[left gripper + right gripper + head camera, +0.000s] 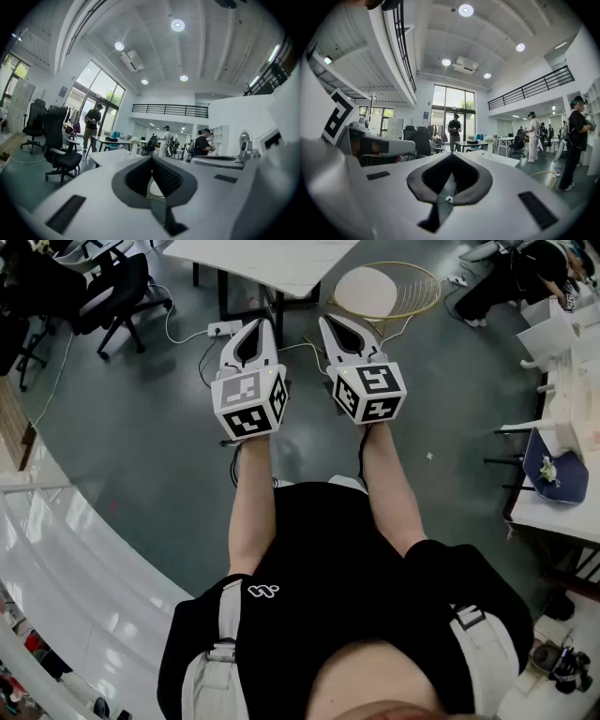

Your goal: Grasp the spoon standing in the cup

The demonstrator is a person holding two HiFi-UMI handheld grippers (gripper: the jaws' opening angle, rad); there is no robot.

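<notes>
No spoon and no cup appear in any view. In the head view the person holds both grippers out level in front of the body, side by side above the grey floor. The left gripper (265,324) and the right gripper (325,321) both point away toward a white table (272,263). The tips of each pair of jaws meet, with nothing between them. The left gripper (151,157) looks across an open office in its own view. The right gripper (451,153) does the same in its view, shut and empty.
A round gold wire-rimmed stand (386,289) sits just beyond the right gripper. A black office chair (117,292) is at far left, a power strip (225,329) lies on the floor. A white desk (562,507) with a blue item stands at right. Several people (453,129) stand far off.
</notes>
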